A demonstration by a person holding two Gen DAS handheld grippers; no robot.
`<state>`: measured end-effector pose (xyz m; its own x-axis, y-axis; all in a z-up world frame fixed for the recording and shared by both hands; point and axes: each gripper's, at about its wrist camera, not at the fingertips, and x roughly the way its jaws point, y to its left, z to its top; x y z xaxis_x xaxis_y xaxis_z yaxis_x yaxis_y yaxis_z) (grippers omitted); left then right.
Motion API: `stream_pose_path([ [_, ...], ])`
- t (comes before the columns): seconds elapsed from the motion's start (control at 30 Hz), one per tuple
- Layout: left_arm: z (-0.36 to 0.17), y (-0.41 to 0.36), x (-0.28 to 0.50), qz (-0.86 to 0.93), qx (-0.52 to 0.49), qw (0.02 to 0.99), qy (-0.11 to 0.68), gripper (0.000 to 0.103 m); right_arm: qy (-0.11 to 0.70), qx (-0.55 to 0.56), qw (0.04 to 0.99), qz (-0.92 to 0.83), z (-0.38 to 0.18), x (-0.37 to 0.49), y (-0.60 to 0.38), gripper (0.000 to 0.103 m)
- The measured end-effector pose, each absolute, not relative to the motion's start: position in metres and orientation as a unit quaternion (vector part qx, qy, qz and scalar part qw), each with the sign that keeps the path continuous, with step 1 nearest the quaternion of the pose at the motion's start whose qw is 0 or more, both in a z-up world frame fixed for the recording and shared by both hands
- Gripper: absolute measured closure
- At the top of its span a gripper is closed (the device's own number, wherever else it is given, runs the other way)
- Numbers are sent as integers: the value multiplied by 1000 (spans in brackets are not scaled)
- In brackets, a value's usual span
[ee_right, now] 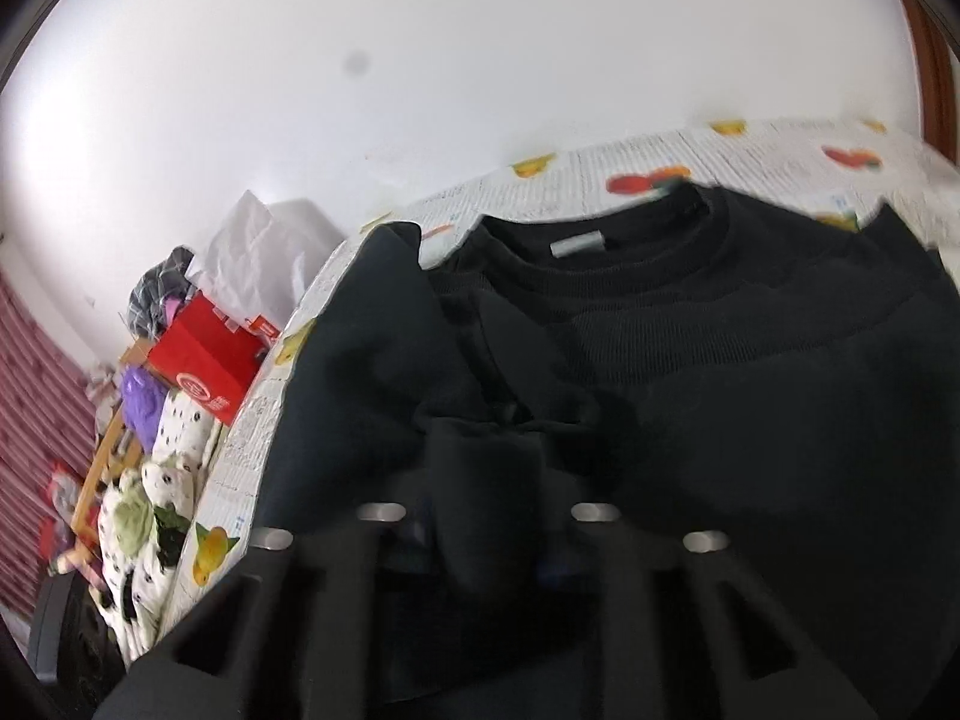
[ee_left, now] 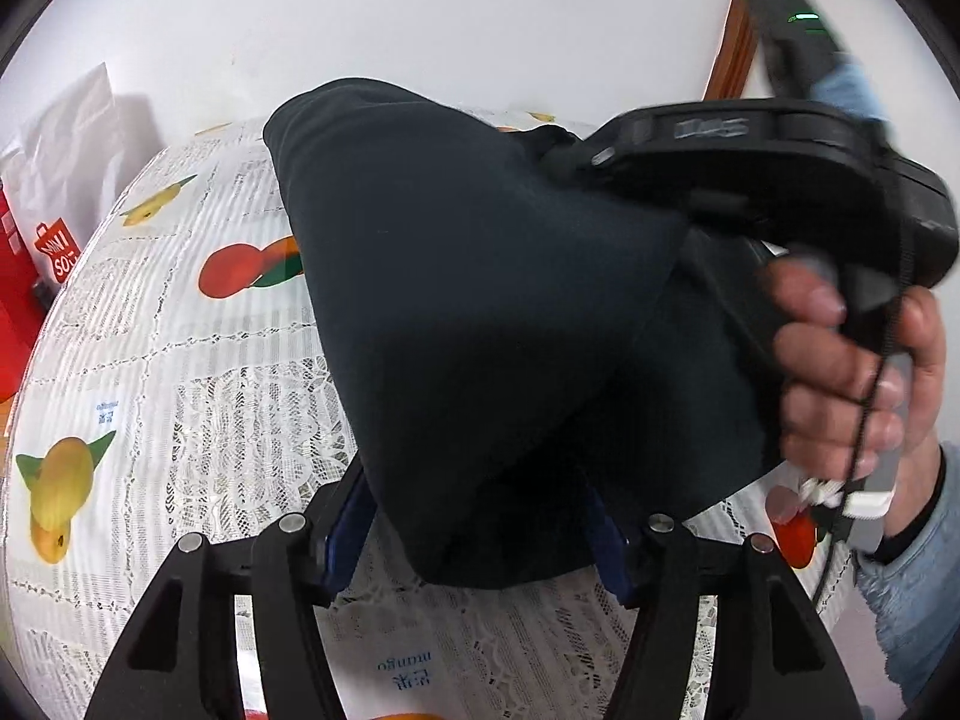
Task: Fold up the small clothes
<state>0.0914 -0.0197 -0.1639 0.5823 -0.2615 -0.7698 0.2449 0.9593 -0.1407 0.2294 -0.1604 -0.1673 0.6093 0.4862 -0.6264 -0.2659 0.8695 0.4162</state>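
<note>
While both grippers pinch dark cloth, the black sweatshirt lies on the desk with its collar at the far end, long axis running away from the right gripper. That gripper grasps a bunched fold short of the collar. The left gripper clenches a lifted flap, just beside the right hand; which is nearer the collar is unclear.

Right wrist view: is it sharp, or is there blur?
Right wrist view: blurred, the black sweatshirt and tablecloth edges smeared. Left wrist view: sharper, tablecloth lace crisp, only the right gripper slightly smeared; fisheye bends both.
</note>
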Motion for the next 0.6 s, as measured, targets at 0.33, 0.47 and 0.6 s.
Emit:
stream_pose_path([
  [0.33,-162,-17,97,-142,-6,889,436,40,225,157,944,184,-132,130,-264,91],
  [0.47,-162,-20,96,-140,-1,889,435,39,299,183,926,142,-170,125,-287,91],
  [0.6,-162,-19,96,-148,7,890,431,40,317,203,917,136,-179,121,-296,76],
])
